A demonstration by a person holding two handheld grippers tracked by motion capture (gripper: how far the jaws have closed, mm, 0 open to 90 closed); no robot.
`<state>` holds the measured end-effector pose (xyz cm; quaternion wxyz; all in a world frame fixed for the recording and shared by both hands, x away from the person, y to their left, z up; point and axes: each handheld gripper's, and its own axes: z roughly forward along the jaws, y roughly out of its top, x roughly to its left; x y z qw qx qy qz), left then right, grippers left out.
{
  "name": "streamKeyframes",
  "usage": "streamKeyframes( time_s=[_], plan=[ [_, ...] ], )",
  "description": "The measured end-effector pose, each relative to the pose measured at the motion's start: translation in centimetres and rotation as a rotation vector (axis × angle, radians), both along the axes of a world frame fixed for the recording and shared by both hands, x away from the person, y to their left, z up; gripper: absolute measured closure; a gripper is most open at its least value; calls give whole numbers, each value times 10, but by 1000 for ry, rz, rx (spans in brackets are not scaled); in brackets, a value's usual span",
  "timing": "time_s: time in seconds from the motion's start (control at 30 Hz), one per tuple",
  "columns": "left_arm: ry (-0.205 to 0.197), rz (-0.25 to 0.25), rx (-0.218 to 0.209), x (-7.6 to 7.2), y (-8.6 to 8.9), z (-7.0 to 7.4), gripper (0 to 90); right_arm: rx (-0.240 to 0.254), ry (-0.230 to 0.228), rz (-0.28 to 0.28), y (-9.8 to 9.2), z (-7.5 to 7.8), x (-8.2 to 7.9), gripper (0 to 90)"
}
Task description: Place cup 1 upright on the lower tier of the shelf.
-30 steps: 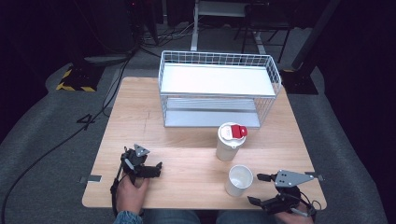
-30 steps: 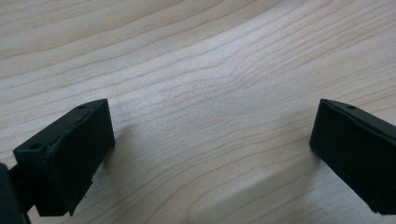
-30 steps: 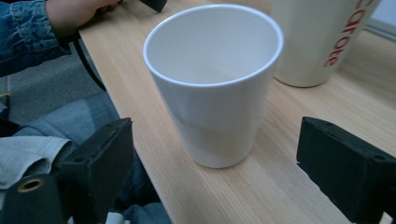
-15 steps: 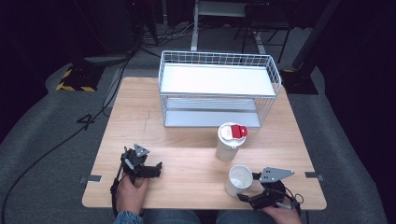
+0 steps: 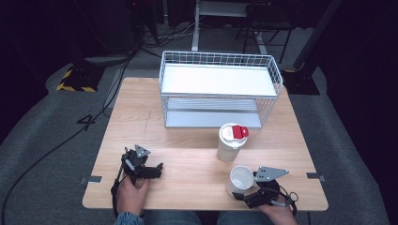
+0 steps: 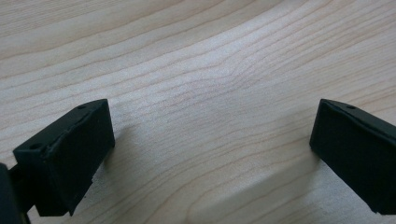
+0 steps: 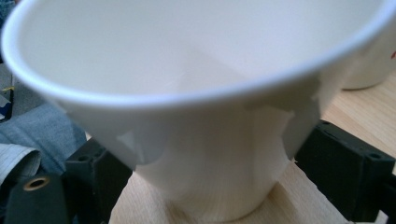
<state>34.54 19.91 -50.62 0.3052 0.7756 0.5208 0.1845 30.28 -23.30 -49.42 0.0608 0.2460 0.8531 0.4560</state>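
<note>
The right claw (image 5: pixel 244 193) is seen at the near edge of the bench (image 5: pixel 197 154), its jaws set apart on either side of an open white cup (image 5: pixel 241 179); in the right gripper view the cup (image 7: pixel 196 107) stands between the jaws, and contact with its wall cannot be told. Just beyond that claw, a white lidded tumbler (image 5: pixel 231 142) with a red flap is noted upright. A white wire rack (image 5: pixel 218 89) is placed well beyond both claws. The left claw (image 5: pixel 157 169) is held with jaws wide apart over bare wood (image 6: pixel 210 116), well apart from the cup.
</note>
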Motion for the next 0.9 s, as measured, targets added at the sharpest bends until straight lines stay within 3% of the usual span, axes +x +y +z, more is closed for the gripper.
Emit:
streamKeyframes(
  time_s=[0.43, 0.9],
  plan=[
    [0, 0, 0, 0, 0, 0, 4, 21, -49, 3, 4, -1, -2, 211],
    [0, 0, 0, 0, 0, 0, 4, 19, -53, 7, 4, 1, -3, 226]
  ],
)
